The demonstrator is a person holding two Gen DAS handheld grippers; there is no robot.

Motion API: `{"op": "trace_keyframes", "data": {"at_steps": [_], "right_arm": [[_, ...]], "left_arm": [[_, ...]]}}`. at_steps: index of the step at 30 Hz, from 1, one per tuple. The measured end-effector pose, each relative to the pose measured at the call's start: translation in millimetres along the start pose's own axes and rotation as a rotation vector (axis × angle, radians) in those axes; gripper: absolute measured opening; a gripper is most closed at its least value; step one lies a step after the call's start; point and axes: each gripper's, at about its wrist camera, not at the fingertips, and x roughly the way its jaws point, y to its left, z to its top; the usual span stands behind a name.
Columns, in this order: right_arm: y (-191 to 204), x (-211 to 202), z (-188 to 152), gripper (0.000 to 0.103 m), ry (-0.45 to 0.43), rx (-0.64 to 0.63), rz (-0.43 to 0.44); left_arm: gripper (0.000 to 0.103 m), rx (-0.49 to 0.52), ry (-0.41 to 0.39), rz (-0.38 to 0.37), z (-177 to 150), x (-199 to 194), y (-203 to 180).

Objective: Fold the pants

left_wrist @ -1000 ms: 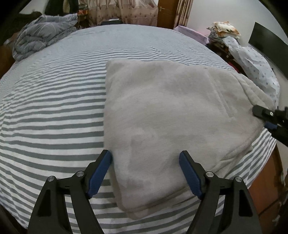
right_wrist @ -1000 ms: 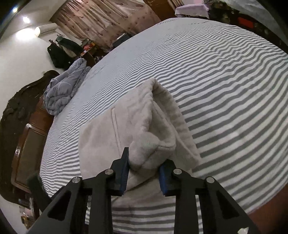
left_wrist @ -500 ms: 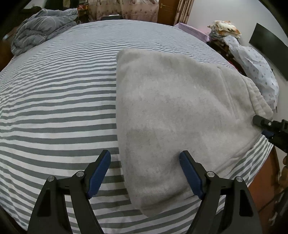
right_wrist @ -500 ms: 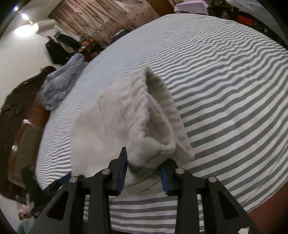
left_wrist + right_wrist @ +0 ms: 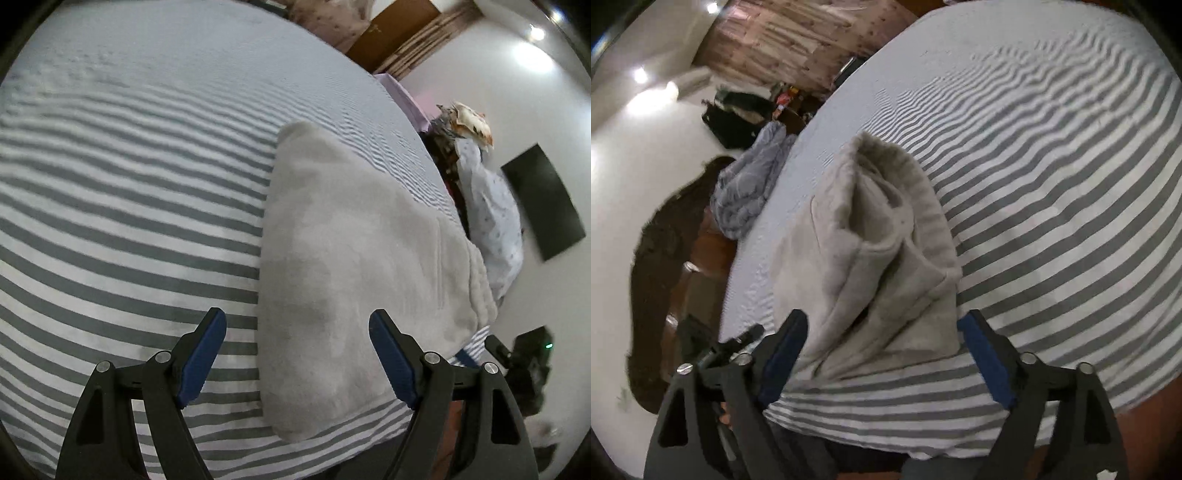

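Observation:
The light grey fleece pants lie folded into a thick rectangle near the edge of the striped bed. My left gripper is open and empty, hovering over the near end of the folded pants. In the right wrist view the pants show their bunched waistband end. My right gripper is open, its jaws wide on either side of that end, holding nothing. The right gripper also shows at the lower right of the left wrist view.
A crumpled blue-grey blanket lies at the far side of the bed by a dark wooden headboard. A dotted white pillow and a pile of clothes stand beside the bed. The bed edge runs just below the pants.
My right gripper has opened and let go of the waistband end, which now rests on the bed. My left gripper has swung left and tilted; the pants look shifted right in its view.

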Motion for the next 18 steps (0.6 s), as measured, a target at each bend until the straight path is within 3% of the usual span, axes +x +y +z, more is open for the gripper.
{"op": "trace_keyframes", "data": {"at_steps": [5,7,13,18], "right_arm": [[-12,17,8,0.093,0.05,0.012,0.092],[-15,24,12,0.093,0.058,-0.001,0.087],[-24,49,23,0.097,0.111,-0.017,0.135],[-14,64,32,0.094,0.12,-0.052,0.176]], "left_arm": [[0.08,-0.031,0.037,-0.022,7,16,6],[0.08,-0.034,0.034,-0.029,10,21,6],[0.083,0.011,0.013,-0.023,22,31,1],[0.084,0.055,0.012,-0.02,26,41,-10]]}}
